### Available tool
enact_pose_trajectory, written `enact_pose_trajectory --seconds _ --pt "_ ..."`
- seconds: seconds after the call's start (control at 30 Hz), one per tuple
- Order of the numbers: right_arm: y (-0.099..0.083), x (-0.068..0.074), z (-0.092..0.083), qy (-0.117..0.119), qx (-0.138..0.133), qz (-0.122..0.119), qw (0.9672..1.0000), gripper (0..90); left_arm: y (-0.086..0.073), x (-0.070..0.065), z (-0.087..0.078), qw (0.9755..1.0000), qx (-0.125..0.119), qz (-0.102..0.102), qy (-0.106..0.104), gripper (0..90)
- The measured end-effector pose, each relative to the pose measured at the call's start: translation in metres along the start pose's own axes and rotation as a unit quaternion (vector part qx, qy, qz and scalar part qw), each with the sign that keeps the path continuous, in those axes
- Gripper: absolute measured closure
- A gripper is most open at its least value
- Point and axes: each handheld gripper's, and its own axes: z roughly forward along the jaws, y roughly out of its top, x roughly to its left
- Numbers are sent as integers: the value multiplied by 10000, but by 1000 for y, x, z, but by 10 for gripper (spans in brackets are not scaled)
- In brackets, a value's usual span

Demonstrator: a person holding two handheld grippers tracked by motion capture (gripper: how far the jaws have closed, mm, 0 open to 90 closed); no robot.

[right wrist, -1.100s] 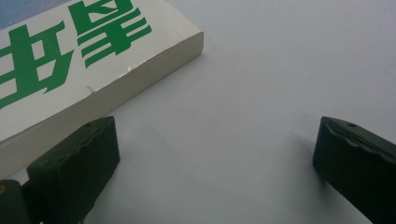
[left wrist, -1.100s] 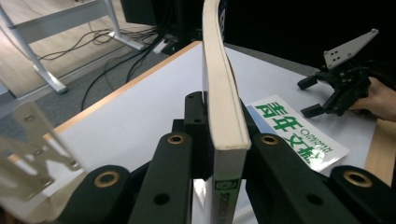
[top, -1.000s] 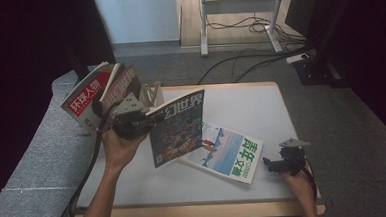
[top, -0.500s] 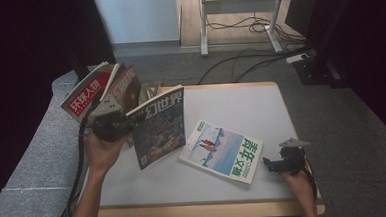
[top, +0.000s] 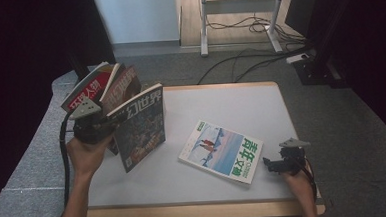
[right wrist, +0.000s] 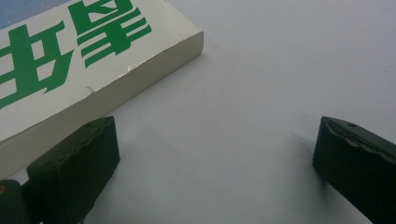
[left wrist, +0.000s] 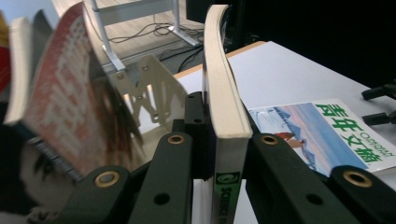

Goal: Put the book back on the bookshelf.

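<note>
Left gripper (top: 104,124) carried its pinched magazine (top: 139,126) leftward; one magazine on table (top: 261,105)

Evenly lit table, dark surrounds; near magazines blur.

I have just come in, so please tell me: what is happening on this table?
A person's left tool is clamped on a dark magazine, held upright near the leaning magazines at the table's left edge. The right tool rests open on the table beside a magazine with green lettering, which lies flat.
</note>
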Motion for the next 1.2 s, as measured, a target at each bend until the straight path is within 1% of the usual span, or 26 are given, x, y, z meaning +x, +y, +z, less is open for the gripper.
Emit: enact_pose_trajectory --seconds 0.23,0.3,0.5,0.7,0.9,0.97,1.2 --pt "0 0 0 0 0 -1 10000 1 -6 13 -12 9996 -43 -188 187 827" --pt "0 0 0 -1 0 1 10000 1 -7 16 -16 9994 -53 -227 269 827" --pt "0 0 0 1 0 1 10000 1 -11 25 -27 9981 -50 -330 516 828" --pt "0 0 0 0 1 1 10000 1 -15 34 -31 9963 -38 -480 713 828" --pt "0 0 0 0 -1 -1 10000 1 -15 40 -26 9936 -53 -625 942 828" --pt "0 0 0 1 0 0 10000 1 -15 41 -23 9932 -65 -662 957 828" --pt "0 0 0 2 -1 1 10000 1 -12 41 -11 9918 -104 -686 1075 828"
